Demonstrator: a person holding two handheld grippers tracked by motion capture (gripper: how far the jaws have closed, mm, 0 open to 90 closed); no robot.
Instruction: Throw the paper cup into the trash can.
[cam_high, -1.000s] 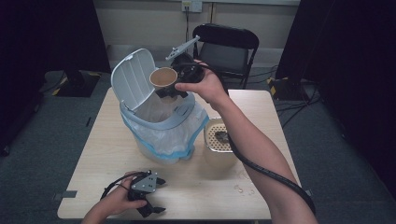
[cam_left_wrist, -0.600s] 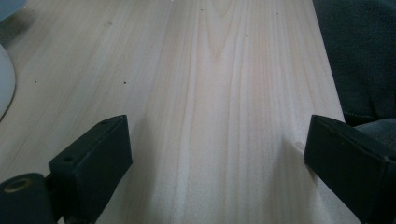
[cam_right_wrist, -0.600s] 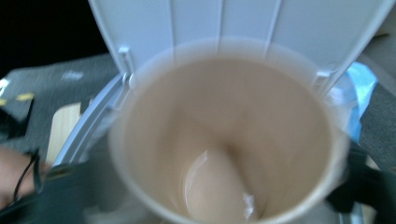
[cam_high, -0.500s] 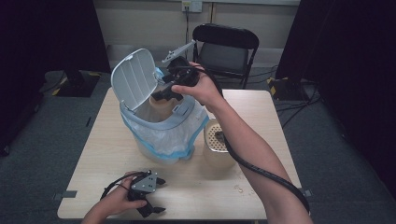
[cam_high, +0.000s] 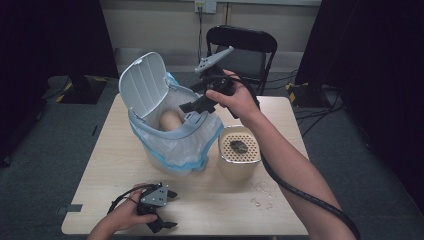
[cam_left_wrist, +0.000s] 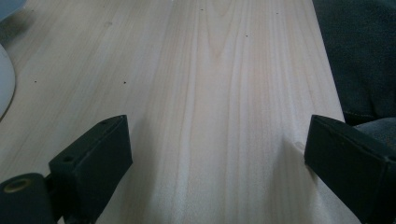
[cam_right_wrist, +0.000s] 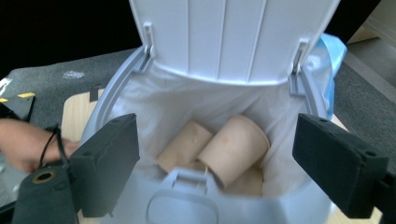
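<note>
Paper cups (cam_right_wrist: 233, 151) are lying inside the lined, lid-up bin (cam_high: 172, 145); my right gripper (cam_high: 200, 102) jaws, just spreading, are hovering empty above; my left gripper (cam_high: 157, 210) jaws are resting spread on the tabletop (cam_high: 210, 200).

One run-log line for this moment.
right gripper: open, just released | paper cup: lying in bin | left gripper: open on table

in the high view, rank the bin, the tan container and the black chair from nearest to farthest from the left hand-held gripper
From the left hand-held gripper, at the table's near edge:
1. Bin, mid-table, just beyond it.
2. Tan container, to the bin's right.
3. Black chair, behind the table.
</note>
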